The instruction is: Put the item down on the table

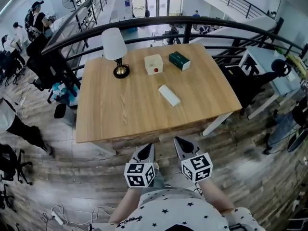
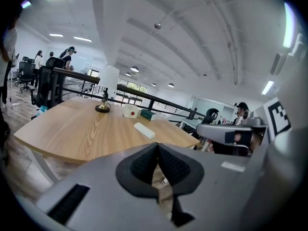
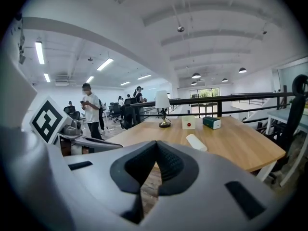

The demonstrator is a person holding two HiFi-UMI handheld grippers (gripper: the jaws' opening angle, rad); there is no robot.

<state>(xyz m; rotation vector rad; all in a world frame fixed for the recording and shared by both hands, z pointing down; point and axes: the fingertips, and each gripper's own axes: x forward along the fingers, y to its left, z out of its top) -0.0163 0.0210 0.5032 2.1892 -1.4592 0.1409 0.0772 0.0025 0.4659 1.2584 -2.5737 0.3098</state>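
A white oblong block (image 1: 169,95) lies flat near the middle of the wooden table (image 1: 110,114). Behind it stand a white box with a red dot (image 1: 153,64) and a dark green box (image 1: 179,60). My left gripper (image 1: 148,147) and right gripper (image 1: 179,140) hang side by side close to my body, short of the table's front edge. Both are shut with nothing between the pads. In the left gripper view the left gripper (image 2: 157,146) points at the block (image 2: 144,130). In the right gripper view the right gripper (image 3: 156,143) does the same, with the block (image 3: 196,142) ahead on the table.
A white-shaded lamp (image 1: 115,49) on a brass foot stands at the table's far left. A black railing (image 1: 202,25) curves behind the table. Office chairs (image 1: 45,66) and people are at the left, and a white desk (image 1: 264,61) is at the right. Cables lie on the wood floor (image 1: 72,191).
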